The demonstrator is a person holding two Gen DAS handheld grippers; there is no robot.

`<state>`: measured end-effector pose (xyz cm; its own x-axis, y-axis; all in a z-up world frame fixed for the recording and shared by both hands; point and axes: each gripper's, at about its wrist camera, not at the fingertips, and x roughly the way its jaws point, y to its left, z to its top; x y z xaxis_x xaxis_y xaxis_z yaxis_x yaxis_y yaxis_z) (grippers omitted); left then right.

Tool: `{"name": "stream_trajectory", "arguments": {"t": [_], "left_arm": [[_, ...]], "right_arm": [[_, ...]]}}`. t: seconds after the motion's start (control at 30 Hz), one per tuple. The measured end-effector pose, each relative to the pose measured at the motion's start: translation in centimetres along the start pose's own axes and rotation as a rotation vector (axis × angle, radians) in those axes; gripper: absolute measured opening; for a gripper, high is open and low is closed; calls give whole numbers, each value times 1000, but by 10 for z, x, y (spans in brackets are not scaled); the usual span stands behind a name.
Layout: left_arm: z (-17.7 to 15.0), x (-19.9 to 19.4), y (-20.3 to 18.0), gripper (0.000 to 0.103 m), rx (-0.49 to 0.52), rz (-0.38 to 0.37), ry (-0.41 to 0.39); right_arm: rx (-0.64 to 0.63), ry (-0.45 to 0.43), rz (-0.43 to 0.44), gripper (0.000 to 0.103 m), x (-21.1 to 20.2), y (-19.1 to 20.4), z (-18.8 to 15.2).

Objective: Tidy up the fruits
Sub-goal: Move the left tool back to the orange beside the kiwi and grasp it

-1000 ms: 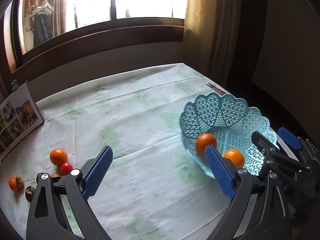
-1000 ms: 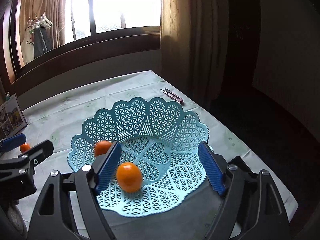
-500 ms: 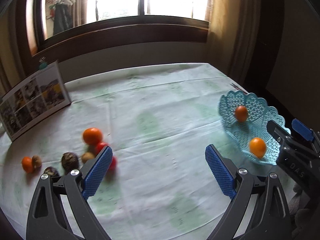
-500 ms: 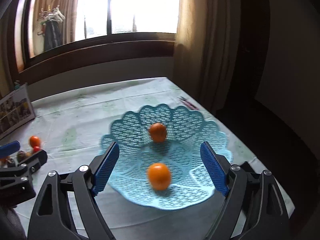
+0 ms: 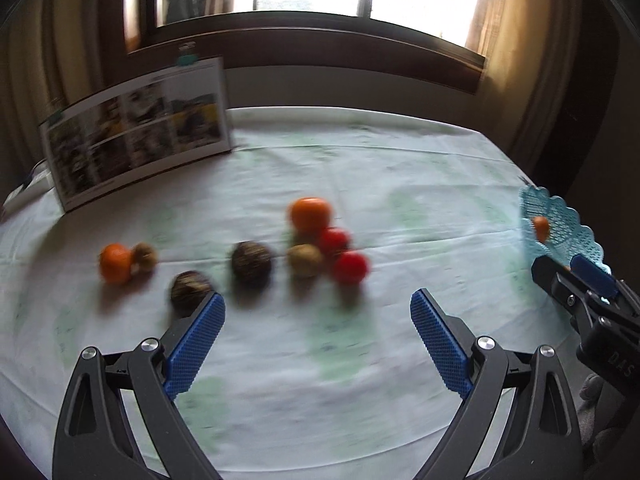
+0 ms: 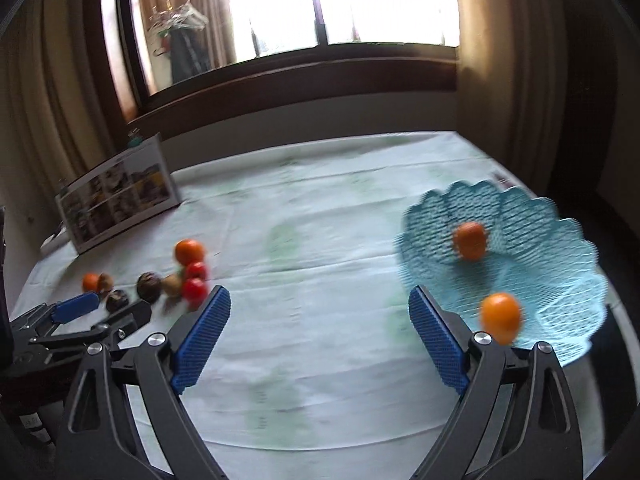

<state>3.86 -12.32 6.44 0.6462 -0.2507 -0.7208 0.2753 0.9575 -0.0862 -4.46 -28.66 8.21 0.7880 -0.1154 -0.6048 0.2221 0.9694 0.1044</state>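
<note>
Fruits lie in a loose bunch on the pale green-patterned tablecloth point(image 5: 360, 168) in my left view: a round orange point(image 5: 311, 213), two shiny red tomatoes point(image 5: 350, 267), and dark brown round fruits point(image 5: 251, 265). My left gripper point(image 5: 318, 334) hangs just before them, spread wide and holding nothing. I think the step is picking the next fruit, so I must go lower and closer.

In my right view, the lacy light-blue plastic basket point(image 6: 560, 264) holds two small oranges point(image 6: 501, 317). My right gripper point(image 6: 320, 338) is spread wide too, holding nothing.
</note>
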Motion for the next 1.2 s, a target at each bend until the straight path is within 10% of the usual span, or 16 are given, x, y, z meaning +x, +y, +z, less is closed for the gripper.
{"name": "stream_trajectory", "arguments": {"t": [0.83,1.2], "left_arm": [[8,36,163,88,-107,206,55],[8,52,169,39,-106,37,73]], "right_arm": [[-59,135,76,92,38,55,-25],[-82,158,78,92,47,59,-25]]}}
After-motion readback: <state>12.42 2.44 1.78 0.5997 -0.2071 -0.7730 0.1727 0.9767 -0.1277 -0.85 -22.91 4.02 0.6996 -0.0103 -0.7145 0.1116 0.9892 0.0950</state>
